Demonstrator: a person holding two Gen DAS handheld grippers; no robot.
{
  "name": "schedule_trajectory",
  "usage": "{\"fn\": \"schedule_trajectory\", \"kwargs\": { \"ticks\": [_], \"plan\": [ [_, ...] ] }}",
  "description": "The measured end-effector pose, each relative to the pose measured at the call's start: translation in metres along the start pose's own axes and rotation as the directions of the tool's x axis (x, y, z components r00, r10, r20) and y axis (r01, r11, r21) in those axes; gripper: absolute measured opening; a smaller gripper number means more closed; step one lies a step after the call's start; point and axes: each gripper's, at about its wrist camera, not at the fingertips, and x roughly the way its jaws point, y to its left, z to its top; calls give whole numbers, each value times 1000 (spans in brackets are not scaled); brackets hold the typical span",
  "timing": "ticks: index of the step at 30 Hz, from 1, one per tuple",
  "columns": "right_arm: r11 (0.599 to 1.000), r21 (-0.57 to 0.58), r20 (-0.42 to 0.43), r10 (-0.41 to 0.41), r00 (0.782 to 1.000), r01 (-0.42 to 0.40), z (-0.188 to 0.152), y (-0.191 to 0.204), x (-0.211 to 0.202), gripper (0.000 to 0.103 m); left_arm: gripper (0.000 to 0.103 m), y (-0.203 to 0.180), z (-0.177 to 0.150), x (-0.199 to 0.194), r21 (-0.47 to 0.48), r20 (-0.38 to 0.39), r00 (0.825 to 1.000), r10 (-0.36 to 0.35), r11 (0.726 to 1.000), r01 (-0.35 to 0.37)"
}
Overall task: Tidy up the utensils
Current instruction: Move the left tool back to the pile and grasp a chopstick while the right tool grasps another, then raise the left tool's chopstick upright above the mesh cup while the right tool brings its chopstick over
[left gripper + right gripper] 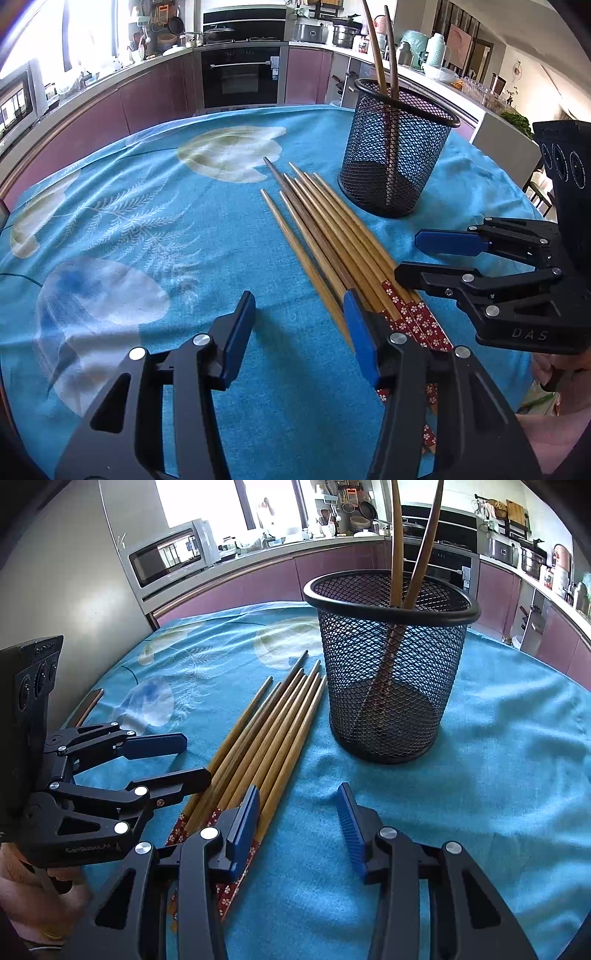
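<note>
Seven or so wooden chopsticks (325, 236) lying side by side on the blue cloth of the tabletop (147, 206), pale bamboo with one darker stick among them, tapered tips fanning toward 11 o'clock in the left wrist view, butt ends wrapped in red paper with white blossoms down at 5 o'clock. Just beside the tips, at 1 o'clock, a black mesh cup (397, 147) standing upright with two long brown sticks (384, 55) leaning out over its rim. Left tongs (299, 328) spread, nothing between the pads, the right-hand pad right at the bundle's edge. Right tongs (299, 823) likewise spread and pinching nothing, one blue pad over the patterned ends, the other over bare cloth. Wide open cloth from 7 to 10 o'clock of the bundle; tabletop edge close behind the cup, kitchen cabinets (147, 96) beyond.
</note>
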Motion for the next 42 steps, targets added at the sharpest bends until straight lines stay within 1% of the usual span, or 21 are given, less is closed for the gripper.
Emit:
{"fn": "schedule_trajectory", "kwargs": {
  "ticks": [1, 7, 9, 12, 14, 16, 18, 20, 21, 23, 28, 31, 35, 39, 42],
  "plan": [
    [1000, -1, -3, -4, 1000, 4, 0, -1, 0, 37, 49, 0, -1, 0, 2, 0, 1000, 1, 1000, -1],
    [999, -22, -16, -29, 999, 28, 1, -1, 1, 33, 46, 9, -5, -2, -16, -3, 1000, -17, 1000, 17],
    [999, -34, -18, -42, 999, 41, 2, 2, 2, 32, 43, 13, -5, -2, -26, -5, 1000, -18, 1000, 18],
    [998, -43, -17, -48, 999, 47, 5, 5, 7, 31, 42, 16, -3, -1, -38, -5, 1000, -24, 999, 24],
    [997, -50, -15, -59, 998, 58, 8, 7, 10, 28, 41, 15, -3, 1, -37, -4, 1000, -16, 999, 16],
    [997, -45, -14, -58, 998, 58, 10, 7, 12, 26, 38, 14, -1, 3, -35, -3, 1000, -6, 999, 6],
    [998, -28, -11, -48, 999, 48, 11, 5, 13, 18, 31, 14, 0, 5, -41, -3, 1000, -4, 999, 4],
    [1000, 2, -8, -25, 1000, 25, 11, 0, 13, 15, 27, 16, 2, 6, -57, -5, 1000, -6, 998, 6],
    [1000, 10, -7, -19, 1000, 19, 11, -1, 13, 8, 22, 17, 3, 6, -67, -6, 1000, -10, 998, 10],
    [999, 33, -2, -8, 1000, 8, 10, -4, 13, 7, 14, 19, 4, 8, -86, -7, 1000, -18, 996, 18],
    [997, 80, 10, 19, 1000, -20, 9, -10, 9, 6, 8, 21, 3, 7, -116, -3, 1000, -16, 993, 16],
    [995, 95, 26, 22, 999, -24, 8, -13, 5, 6, 7, 24, 1, 3, -134, 5, 1000, -19, 991, 20],
    [995, 77, 49, 67, 997, -70, 8, -10, -5, 6, 7, 22, -1, -6, -127, 33, 998, -48, 990, 52],
    [995, 33, 28, 94, 995, -95, 9, -2, -7, 6, 7, 14, -2, -8, -94, 32, 996, -89, 991, 91],
    [996, 11, -1, 88, 996, -88, 8, 2, -1, 6, 7, 10, -3, -3, -80, 14, 996, -91, 993, 92]
  ]
}}
